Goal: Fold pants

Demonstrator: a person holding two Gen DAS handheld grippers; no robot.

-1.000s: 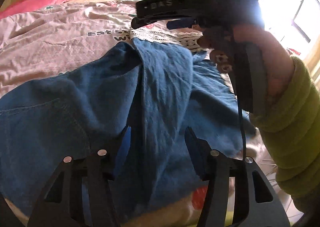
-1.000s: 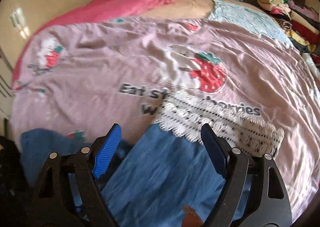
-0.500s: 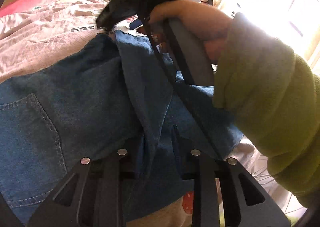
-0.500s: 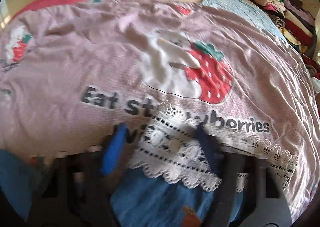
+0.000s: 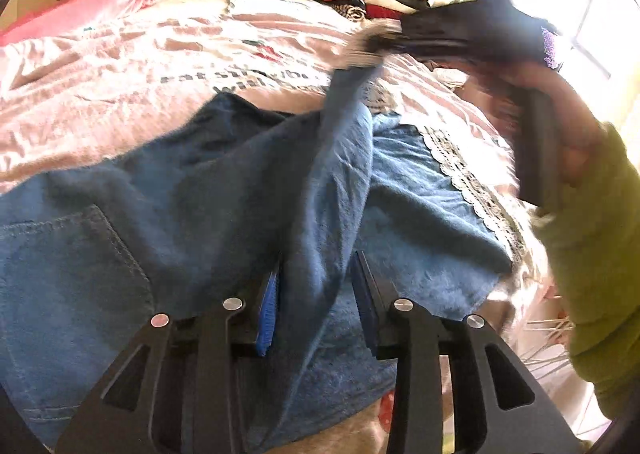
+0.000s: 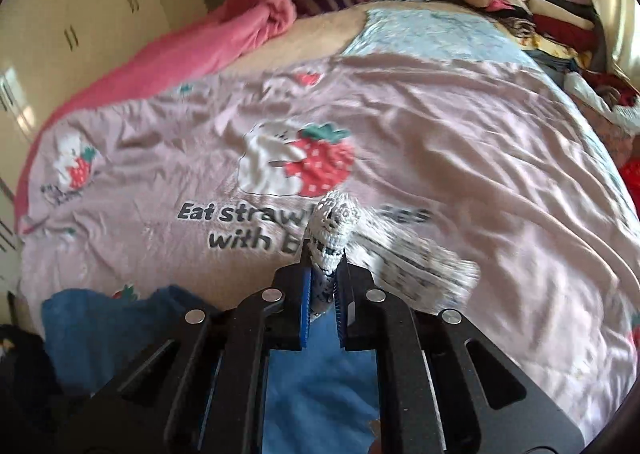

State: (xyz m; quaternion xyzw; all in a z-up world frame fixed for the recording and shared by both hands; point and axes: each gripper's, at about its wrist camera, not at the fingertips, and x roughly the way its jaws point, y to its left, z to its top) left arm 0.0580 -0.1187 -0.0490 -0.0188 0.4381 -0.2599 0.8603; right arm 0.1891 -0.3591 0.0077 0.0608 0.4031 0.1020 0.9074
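Early days on this one; the blue pants (image 5: pixel 224 181) lie rumpled near the bed's (image 6: pixel 460 141) front edge, no fold laid down yet, so all the folding is left. Right tongs (image 6: pixel 323 300) have just been closing and now pinch the lace hem (image 6: pixel 332 225), which lay flat between spread fingers a second ago and is now lifted. Left tongs (image 5: pixel 316 302) narrowed too, pressing a ridge of the pants near the seat.
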